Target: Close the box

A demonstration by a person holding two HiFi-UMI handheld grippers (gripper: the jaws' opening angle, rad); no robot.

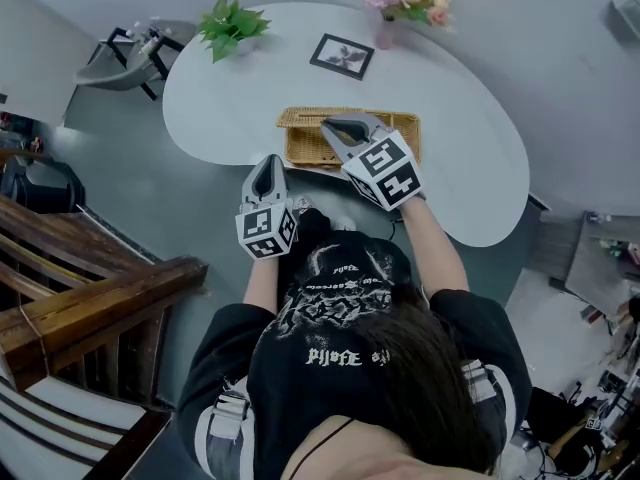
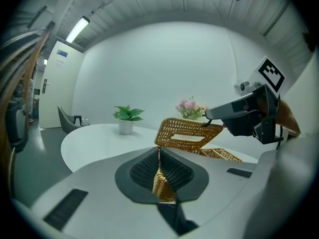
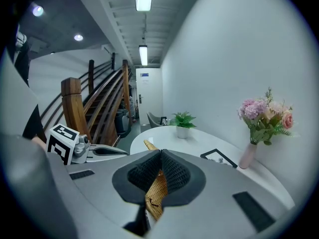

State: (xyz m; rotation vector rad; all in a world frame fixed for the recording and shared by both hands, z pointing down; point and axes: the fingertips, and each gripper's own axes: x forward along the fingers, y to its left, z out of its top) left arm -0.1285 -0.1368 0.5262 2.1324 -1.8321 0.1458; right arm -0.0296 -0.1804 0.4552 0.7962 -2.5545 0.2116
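Wicker box [image 1: 300, 146] on white table [image 1: 230, 98], near edge, just ahead of both grippers. Lid [image 2: 187, 125] up, tilted, long axis L-R. Right gripper [image 1: 345, 130] clamped on lid's right end. Left gripper [image 1: 267, 166] pinching wicker, prob lid's left end. Lid swings down next.

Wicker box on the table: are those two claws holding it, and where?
Yes. The right gripper pinches the raised lid by its edge; the left gripper clamps the wicker box at its near-left rim.
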